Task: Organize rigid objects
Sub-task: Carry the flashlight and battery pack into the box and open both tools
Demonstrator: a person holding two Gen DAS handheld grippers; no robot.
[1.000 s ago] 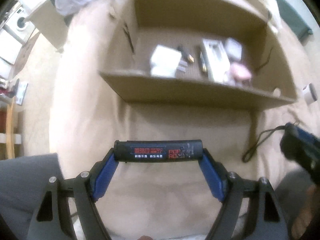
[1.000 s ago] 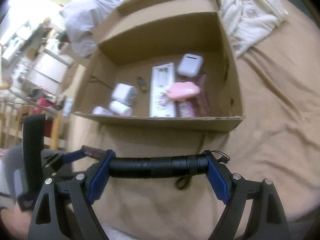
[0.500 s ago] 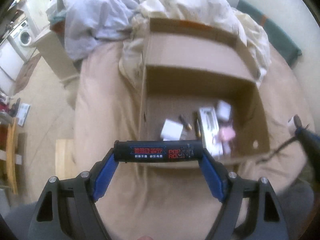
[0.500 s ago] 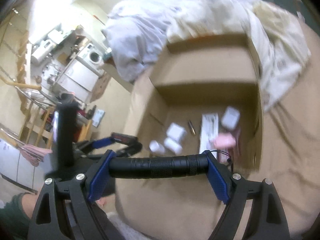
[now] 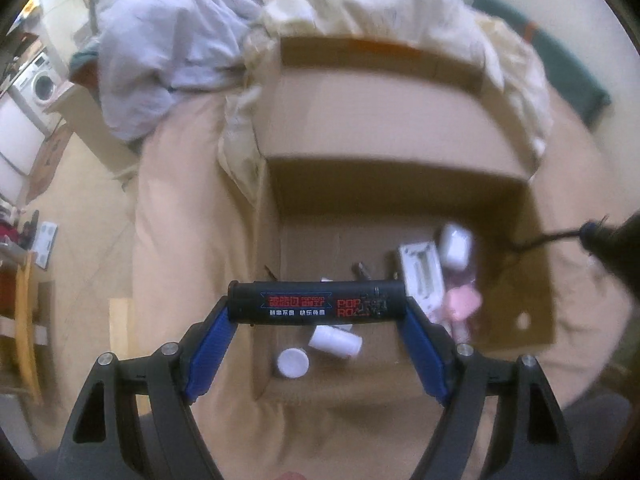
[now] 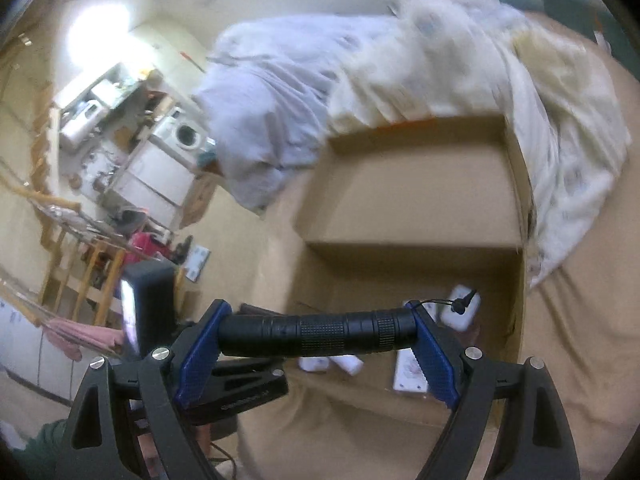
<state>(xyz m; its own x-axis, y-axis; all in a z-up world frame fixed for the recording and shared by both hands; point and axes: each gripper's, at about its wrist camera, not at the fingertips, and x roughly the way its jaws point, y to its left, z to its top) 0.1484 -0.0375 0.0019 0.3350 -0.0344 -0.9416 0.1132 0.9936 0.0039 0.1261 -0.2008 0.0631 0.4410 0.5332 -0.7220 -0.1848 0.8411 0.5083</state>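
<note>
clamping a black tube with red lettering (image 5: 318, 307) end to end between its blue pads, the left gripper (image 5: 318, 312) hangs above the near left part of an open cardboard box (image 5: 384, 136), the tube lying crosswise in the view. the right gripper (image 6: 316, 334) is closed the same way on a black flashlight (image 6: 316, 332), whose knurled body spans the jaws and whose wrist cord (image 6: 452, 304) trails off its right end; it sits over the near edge of that box. the box rests on a bed covered in a tan sheet (image 5: 180, 220), with its far flap standing up against rumpled white and pale blue bedding (image 5: 168, 40). down on the box floor lie a white lidded jar (image 5: 293, 362) in the near left corner, a white bottle on its side (image 5: 336, 340) just beside it, a long white package (image 5: 422, 276), a white earbud case (image 5: 454, 244) and a pink item (image 5: 462, 306) (blurred, so its make is hard to tell). from the left wrist view the flashlight's end pokes in at the right edge, over the box's right wall. beyond the bed, a washing machine (image 6: 184, 134) stands among cluttered shelves.
</note>
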